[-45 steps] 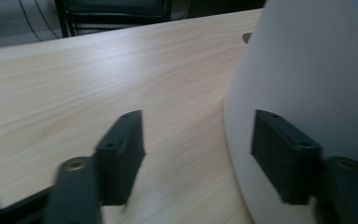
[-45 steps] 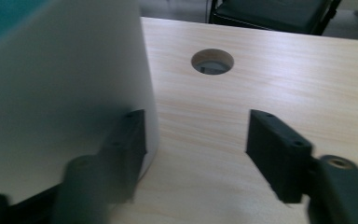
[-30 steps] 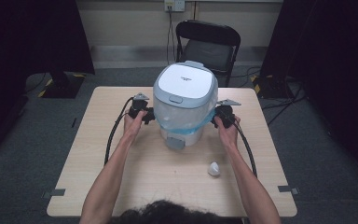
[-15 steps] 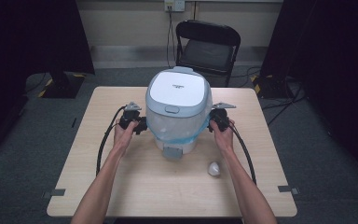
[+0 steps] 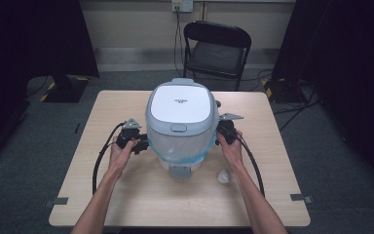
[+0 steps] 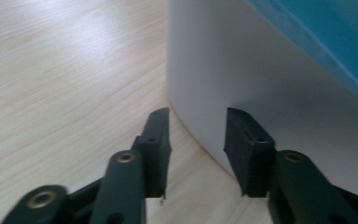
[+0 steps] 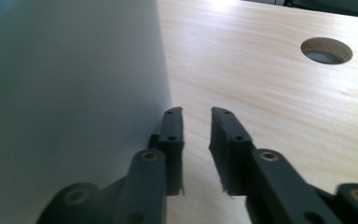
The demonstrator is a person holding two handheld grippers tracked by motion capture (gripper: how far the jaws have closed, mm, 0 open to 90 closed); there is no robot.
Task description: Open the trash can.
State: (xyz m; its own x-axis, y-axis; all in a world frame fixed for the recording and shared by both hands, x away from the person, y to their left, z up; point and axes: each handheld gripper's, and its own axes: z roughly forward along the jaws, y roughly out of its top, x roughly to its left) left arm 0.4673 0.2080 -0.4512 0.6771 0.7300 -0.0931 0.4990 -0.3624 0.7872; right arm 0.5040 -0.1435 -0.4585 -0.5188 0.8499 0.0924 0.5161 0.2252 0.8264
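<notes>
While you stand at the near edge of the pale wooden table [image 5: 102, 195], the big white appliance [image 5: 180, 122] with the grey-rimmed lid [image 5: 180, 102] sits at the middle of the tabletop, between your two hands, a blue band [image 5: 161, 152] showing round its lower body. A grey tab sticks out from its base on your side.

Your left gripper [image 5: 143, 142] is at the appliance's left flank, low down near the table. In the left gripper view, that gripper [image 6: 198, 112] has its jaws spread with a clear gap and nothing between them. They have just been opening. The white curved wall [image 6: 242, 60] rises right behind the tips, with the blue band [image 6: 317, 42] above it. Whether a pad touches the wall you cannot tell from here.

Your right gripper [image 5: 221, 131] is at the opposite flank, just beside the body under the lid's rim. In the right gripper view, this gripper [image 7: 196, 111] has its jaws set a narrow way apart, holding nothing, and they too have just been opening. One jaw runs right along the appliance's white wall [image 7: 74, 84], while the other lies over bare wood. A round hole [image 7: 326, 50] in the tabletop shows farther off.

A small white crumpled object [image 5: 222, 176] lies on the table just beside your right forearm, apart from the appliance. A black cable [image 5: 97, 165] loops from the left gripper back toward you. A black folding chair [image 5: 216, 46] stands beyond the table's far edge.
</notes>
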